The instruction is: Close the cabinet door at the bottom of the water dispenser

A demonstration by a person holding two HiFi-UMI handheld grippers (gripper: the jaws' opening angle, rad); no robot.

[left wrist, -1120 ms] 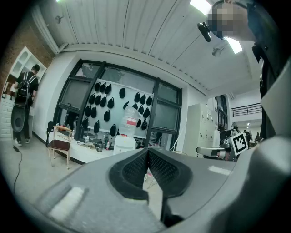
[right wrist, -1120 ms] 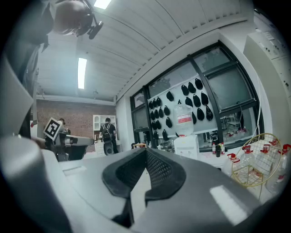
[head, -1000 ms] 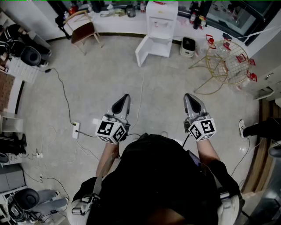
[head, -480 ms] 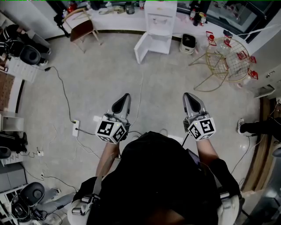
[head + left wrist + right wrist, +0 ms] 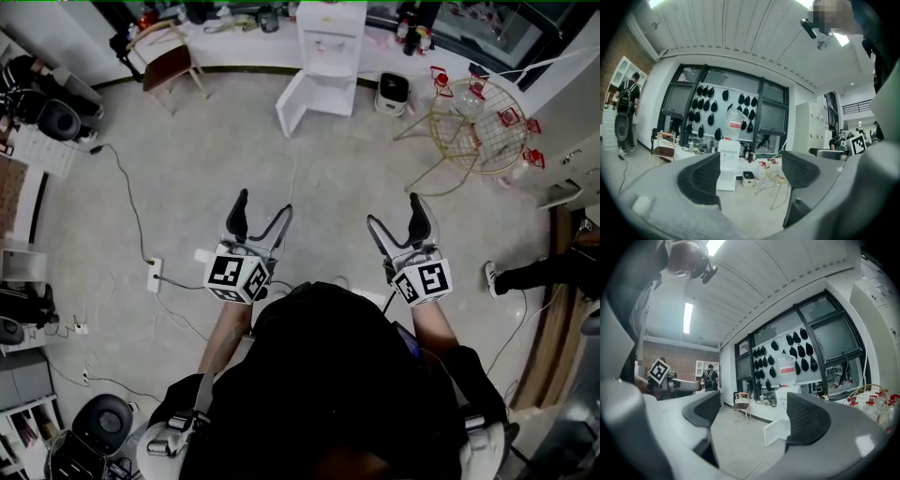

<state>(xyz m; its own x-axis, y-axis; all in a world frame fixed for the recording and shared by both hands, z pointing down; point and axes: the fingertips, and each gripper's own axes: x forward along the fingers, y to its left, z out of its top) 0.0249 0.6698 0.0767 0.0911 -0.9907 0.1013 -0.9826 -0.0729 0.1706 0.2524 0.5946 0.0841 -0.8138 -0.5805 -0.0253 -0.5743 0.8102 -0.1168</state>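
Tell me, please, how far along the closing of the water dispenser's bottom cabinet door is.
Done: nothing on the door yet; the cabinet door stands swung open at the foot of the water dispenser. In hand: the left claw and right claw have just been opening, both empty and well away from it. Left: approach and push the door shut.

floor: pale grey concrete floor (image 5: 187, 197); white power strip (image 5: 153, 276) lying on it | furniture: wooden chair (image 5: 171, 60) by the far white counter (image 5: 234, 45); gold wire frame (image 5: 473, 117) | walls: dark-framed windows (image 5: 773, 117); brick wall (image 5: 679, 364) | light: ceiling strip light (image 5: 687, 317) lit
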